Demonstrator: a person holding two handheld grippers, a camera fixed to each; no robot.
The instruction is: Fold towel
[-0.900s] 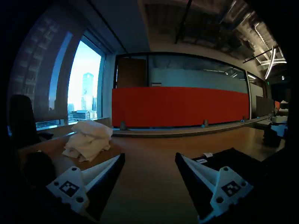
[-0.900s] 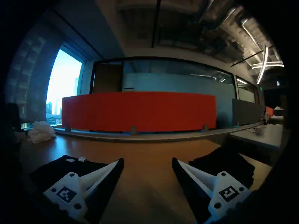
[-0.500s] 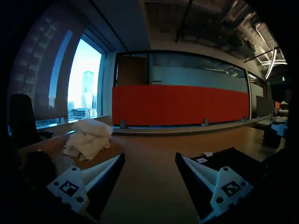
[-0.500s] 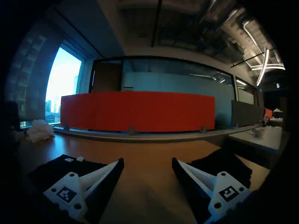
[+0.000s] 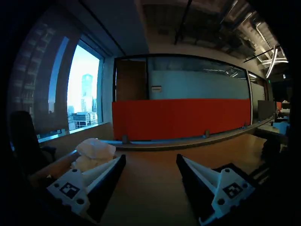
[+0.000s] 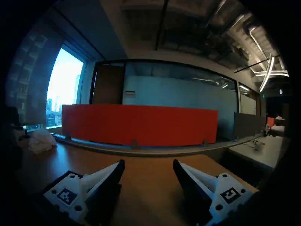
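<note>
Dusk-blue light fills an open-plan office where a long wooden surface (image 5: 150,184) runs toward a red partition (image 5: 180,118), with a tall window (image 5: 82,94) at far left. In the left gripper view, the left gripper (image 5: 150,157) hovers low over the wood, its two fingers spread wide with nothing between them. A crumpled white towel (image 5: 94,150) lies in a heap at the far left of the surface, just beyond the tip of that gripper's left finger and near a dark office chair (image 5: 22,139). What appears to be a dark cloth (image 5: 246,171) lies flat at near right beside the other finger, though shadow blurs its outline. In the right gripper view, the right gripper (image 6: 148,162) likewise stands open and holds nothing above the wood, with the white towel well apart at far left.
</note>
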